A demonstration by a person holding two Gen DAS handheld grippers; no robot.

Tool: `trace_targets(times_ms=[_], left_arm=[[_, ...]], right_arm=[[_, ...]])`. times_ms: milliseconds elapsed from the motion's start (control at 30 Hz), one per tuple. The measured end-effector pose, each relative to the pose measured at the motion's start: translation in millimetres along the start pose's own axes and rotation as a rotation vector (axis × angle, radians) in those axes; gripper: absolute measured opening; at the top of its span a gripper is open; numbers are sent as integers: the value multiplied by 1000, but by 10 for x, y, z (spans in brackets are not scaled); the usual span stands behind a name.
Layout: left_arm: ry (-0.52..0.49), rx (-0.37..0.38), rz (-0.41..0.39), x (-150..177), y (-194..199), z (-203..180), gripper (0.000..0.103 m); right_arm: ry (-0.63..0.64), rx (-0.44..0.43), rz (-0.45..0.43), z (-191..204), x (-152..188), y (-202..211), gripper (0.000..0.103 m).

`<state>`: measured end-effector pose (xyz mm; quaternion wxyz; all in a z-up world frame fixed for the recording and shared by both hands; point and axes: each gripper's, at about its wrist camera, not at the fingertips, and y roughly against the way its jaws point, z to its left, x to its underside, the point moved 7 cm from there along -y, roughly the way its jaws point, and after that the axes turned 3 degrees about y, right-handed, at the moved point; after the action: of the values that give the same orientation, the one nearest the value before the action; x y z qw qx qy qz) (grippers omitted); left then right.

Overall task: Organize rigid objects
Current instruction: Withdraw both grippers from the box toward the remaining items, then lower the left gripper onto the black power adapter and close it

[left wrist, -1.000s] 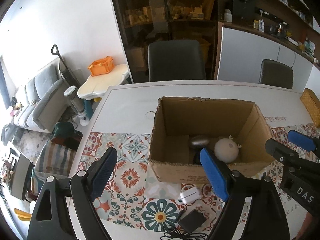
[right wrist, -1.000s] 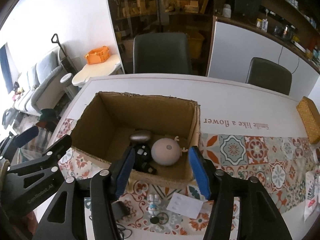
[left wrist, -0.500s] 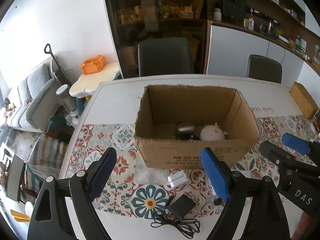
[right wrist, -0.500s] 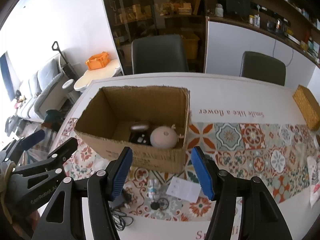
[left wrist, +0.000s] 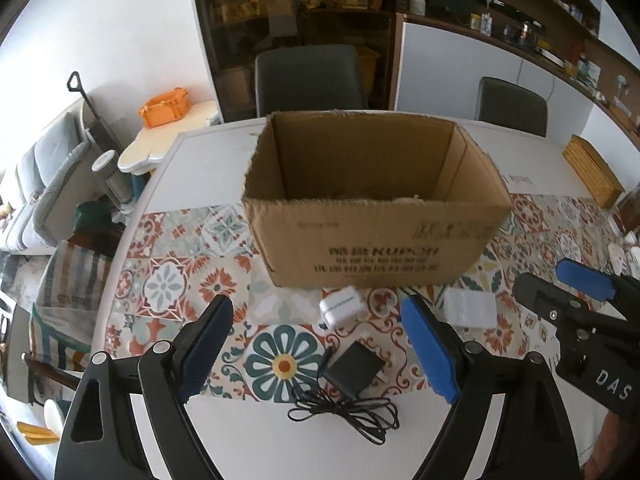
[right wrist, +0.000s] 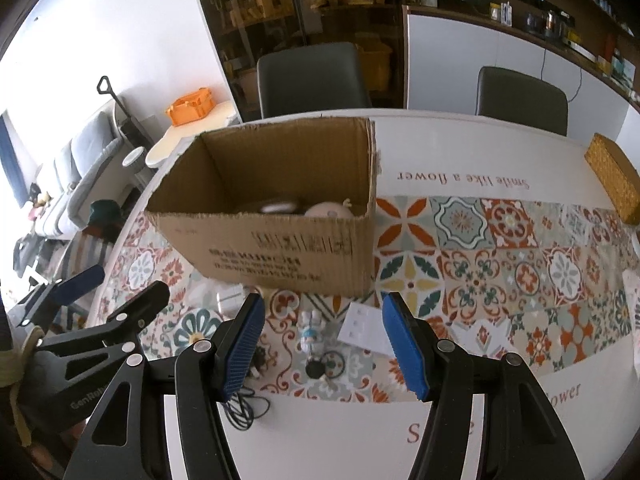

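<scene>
An open cardboard box stands on the patterned table runner. Over its near wall, in the right wrist view, only the tops of a pale round toy and a dark grey object show. In front of the box lie a white charger cube, a black adapter with its coiled cord, a white card and a small figurine. My left gripper hangs open above the charger and adapter. My right gripper hangs open above the figurine. Neither holds anything.
A woven yellow box sits at the table's far right edge. Two dark chairs stand behind the table. The white table edge curves away on the left, with a sofa and floor clutter beyond.
Both grippers have drawn back from above the box and sunk lower. The box's inside is now mostly hidden behind its near wall, and the loose items before it have come into view.
</scene>
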<state>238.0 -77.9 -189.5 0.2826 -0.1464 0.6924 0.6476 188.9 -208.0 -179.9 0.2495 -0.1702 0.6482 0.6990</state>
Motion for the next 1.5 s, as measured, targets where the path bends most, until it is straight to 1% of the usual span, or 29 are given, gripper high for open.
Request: trace_targets(times_ms=[200,567,800,933,1233,1367,1500], left_arm=[[-18,11,37,214,-92,-20,87],[-63,59,124,612,-314,-97,87],[-83,102,155,717,-471,-176,87],[-83,137,196,789,-585,-227,87],[-134,144,250,925,-859,-324,87],[-135,147,274,992,-988,-331,87],[-139,154,279,1012,-1075,-333,87]], right_arm=[[-13,-1,24,-14,158,-42,61],[-59,1,128,-55,597,-238,61],[-83,11,166,-80,754,-325,61],[-98,15,190,-111,828,-396,61],[-123,27,252,-186,1006,-593,61],[-132,28,290,-208,1087,-703,61],[-127,33,314,-201,1133,-803,61]])
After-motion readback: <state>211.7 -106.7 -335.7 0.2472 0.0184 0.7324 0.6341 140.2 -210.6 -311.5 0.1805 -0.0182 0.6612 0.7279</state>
